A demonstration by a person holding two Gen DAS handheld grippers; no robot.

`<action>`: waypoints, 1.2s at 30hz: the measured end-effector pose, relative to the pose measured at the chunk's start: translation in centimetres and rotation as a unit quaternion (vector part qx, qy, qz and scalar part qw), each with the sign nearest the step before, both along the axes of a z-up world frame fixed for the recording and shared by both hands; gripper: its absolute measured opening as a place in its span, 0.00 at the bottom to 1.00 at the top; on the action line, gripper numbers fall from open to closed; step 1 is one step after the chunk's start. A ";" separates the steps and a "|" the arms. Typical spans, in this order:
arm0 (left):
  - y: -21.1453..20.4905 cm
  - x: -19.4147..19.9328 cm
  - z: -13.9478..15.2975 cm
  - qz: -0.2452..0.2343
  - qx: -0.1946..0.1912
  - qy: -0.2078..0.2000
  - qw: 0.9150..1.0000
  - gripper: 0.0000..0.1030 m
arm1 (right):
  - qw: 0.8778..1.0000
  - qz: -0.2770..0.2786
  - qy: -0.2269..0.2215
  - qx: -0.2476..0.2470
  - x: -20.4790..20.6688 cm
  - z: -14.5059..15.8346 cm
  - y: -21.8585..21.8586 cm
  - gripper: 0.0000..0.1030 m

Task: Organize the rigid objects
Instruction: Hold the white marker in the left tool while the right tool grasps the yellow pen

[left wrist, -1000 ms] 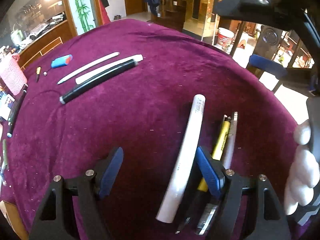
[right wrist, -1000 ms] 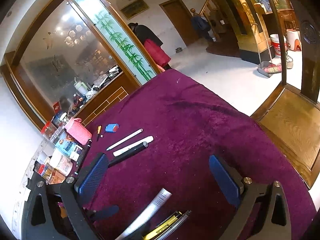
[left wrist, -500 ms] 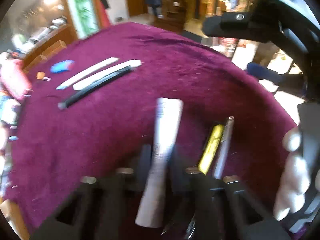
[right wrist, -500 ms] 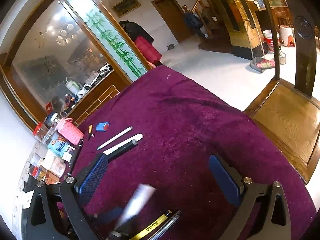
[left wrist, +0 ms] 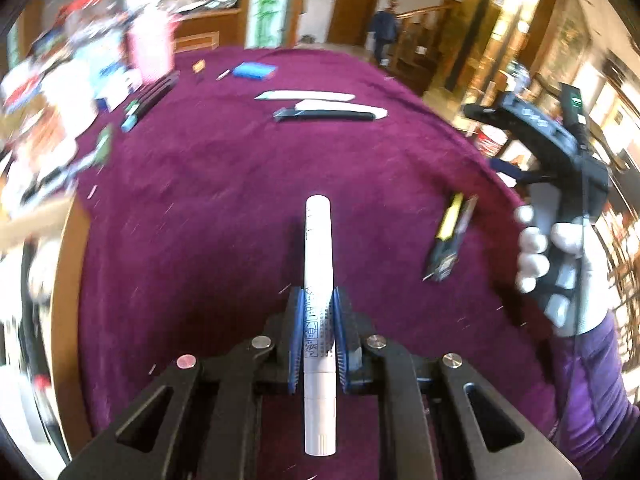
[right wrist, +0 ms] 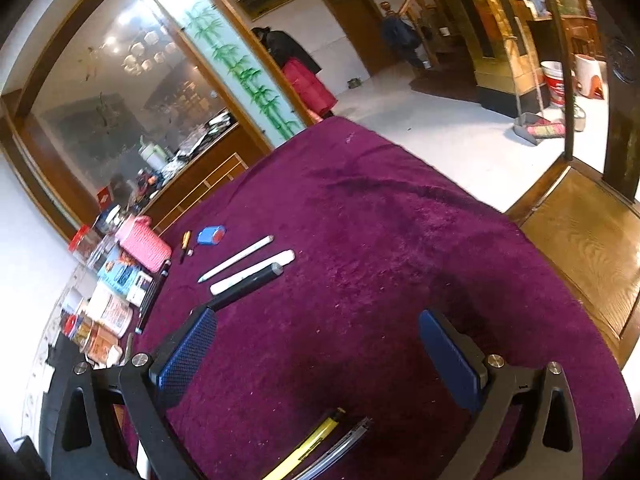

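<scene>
Above open purple cloth (left wrist: 208, 216), left claw (left wrist: 319, 332) grips white tube (left wrist: 318, 248).

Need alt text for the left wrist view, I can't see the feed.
The left gripper is shut on a white marker pointing away over the purple tablecloth. Far off lie three long items; right, a yellow pen and the gloved hand.

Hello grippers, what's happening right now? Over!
Left gripper shut on white marker, lifted off purple cloth. Right gripper open, empty. Yellow pen lies below it. Nothing blocking.
</scene>
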State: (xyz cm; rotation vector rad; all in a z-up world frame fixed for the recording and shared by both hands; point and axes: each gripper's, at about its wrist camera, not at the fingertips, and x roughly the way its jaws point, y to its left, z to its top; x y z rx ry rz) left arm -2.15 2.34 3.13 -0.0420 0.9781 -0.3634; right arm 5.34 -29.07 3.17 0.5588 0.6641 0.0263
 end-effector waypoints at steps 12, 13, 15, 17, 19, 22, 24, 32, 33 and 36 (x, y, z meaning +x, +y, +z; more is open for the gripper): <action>2.0 -0.2 -1.9 0.025 -0.017 -0.005 1.000 0.13 | 0.978 0.152 0.048 0.137 -1.4 0.2 2.6 1.00; 2.5 -0.3 -1.9 0.027 -0.029 -0.002 0.999 0.13 | 0.978 0.155 0.058 0.130 -1.3 0.4 3.0 1.00; 3.3 0.0 -2.1 0.031 -0.056 0.005 0.998 0.14 | 0.977 0.167 0.081 0.108 -0.8 0.4 4.1 0.99; 3.8 0.2 -2.3 0.036 -0.072 0.009 0.997 0.14 | 0.977 0.157 0.122 0.080 -0.1 -0.1 5.0 0.99; 3.8 0.2 -2.3 0.037 -0.073 0.010 0.997 0.14 | 0.978 0.133 0.151 0.047 0.3 -0.7 5.5 0.99; 3.6 0.3 -2.2 0.038 -0.066 0.008 0.997 0.14 | 0.971 0.141 0.175 0.076 0.7 -2.1 6.2 0.99; 3.7 0.2 -2.2 0.038 -0.066 0.008 0.997 0.14 | 0.967 0.149 0.184 0.098 0.8 -3.0 6.6 0.99; 4.3 0.4 -2.3 0.039 -0.082 0.012 0.996 0.14 | 0.967 0.165 0.192 -0.022 0.7 -2.4 11.7 0.94; 4.1 0.4 -2.2 0.039 -0.077 0.011 0.996 0.14 | 0.967 0.159 0.194 -0.036 0.8 -2.4 12.0 0.91; 3.6 0.3 -2.0 0.037 -0.055 0.006 0.998 0.14 | 0.966 0.126 0.204 -0.096 1.3 -2.2 13.0 0.83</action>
